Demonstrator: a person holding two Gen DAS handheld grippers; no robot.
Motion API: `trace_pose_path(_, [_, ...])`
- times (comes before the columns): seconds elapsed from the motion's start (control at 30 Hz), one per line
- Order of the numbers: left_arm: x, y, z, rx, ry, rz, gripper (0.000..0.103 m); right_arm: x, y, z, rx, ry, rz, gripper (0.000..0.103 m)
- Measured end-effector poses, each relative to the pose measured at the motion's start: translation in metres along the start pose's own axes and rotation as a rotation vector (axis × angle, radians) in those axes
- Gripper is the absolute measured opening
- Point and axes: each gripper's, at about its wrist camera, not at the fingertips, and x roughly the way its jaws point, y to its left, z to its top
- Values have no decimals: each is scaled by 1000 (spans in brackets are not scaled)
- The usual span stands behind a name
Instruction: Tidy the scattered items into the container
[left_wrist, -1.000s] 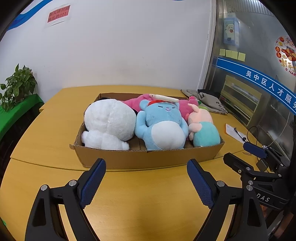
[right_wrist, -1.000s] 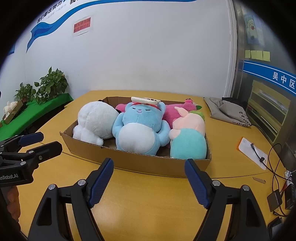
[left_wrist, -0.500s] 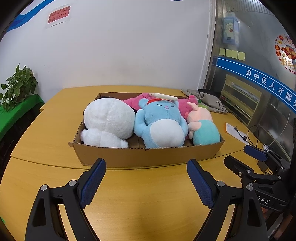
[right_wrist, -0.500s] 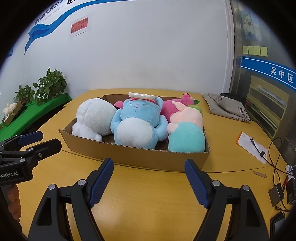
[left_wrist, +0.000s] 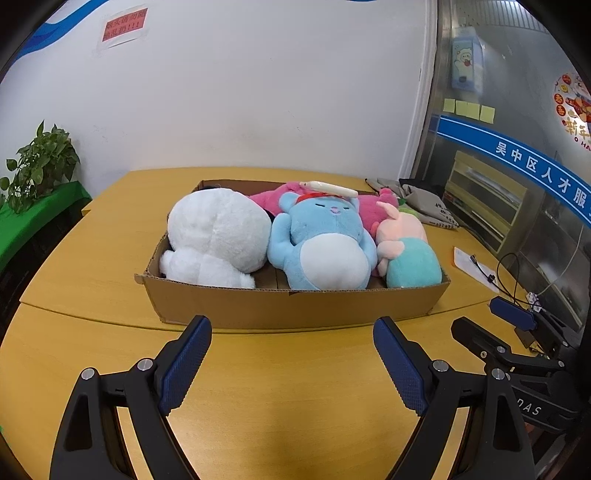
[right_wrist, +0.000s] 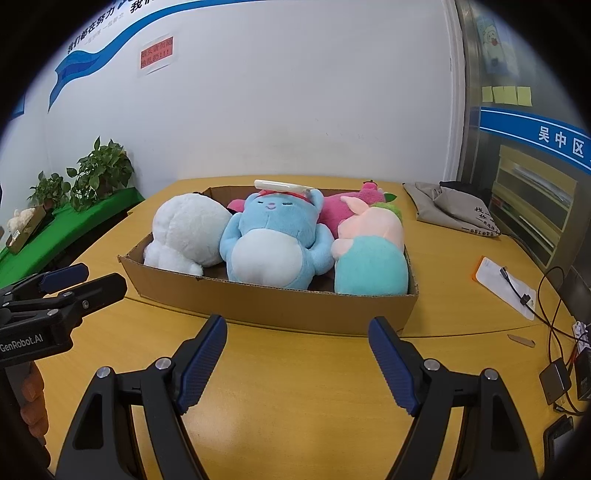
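A shallow cardboard box (left_wrist: 295, 308) (right_wrist: 280, 306) stands on the yellow table. Inside lie a white plush (left_wrist: 218, 236) (right_wrist: 186, 232), a blue plush (left_wrist: 321, 243) (right_wrist: 275, 243) with a white tube (left_wrist: 328, 189) on its head, a pink plush (left_wrist: 373, 210) (right_wrist: 343, 212) behind, and a pink-and-teal plush (left_wrist: 410, 254) (right_wrist: 371, 258) at the right end. My left gripper (left_wrist: 291, 363) hangs open over bare table in front of the box, nothing between its fingers. My right gripper (right_wrist: 297, 360) is also open and empty, before the box's right half. Each gripper shows at the edge of the other's view.
A grey cloth bag (right_wrist: 454, 208) lies on the table beyond the box to the right. A white card with a cable (right_wrist: 508, 291) and small black devices (right_wrist: 557, 378) sit at the right edge. Potted plants (right_wrist: 99, 173) stand on a green shelf left.
Both views have drifted slightly, so the box sits a little differently in frame. Both grippers stay open and empty; nothing in the box has moved.
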Motion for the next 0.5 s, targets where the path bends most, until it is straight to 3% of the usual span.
trace_pose_path(0.17, [5, -7, -7, 23, 43, -30, 92, 2, -2, -5, 6, 8, 3, 79])
trace_pose_path(0.5, [-2, -18, -13, 44, 23, 2, 92, 1, -8, -9, 21, 6, -4, 79])
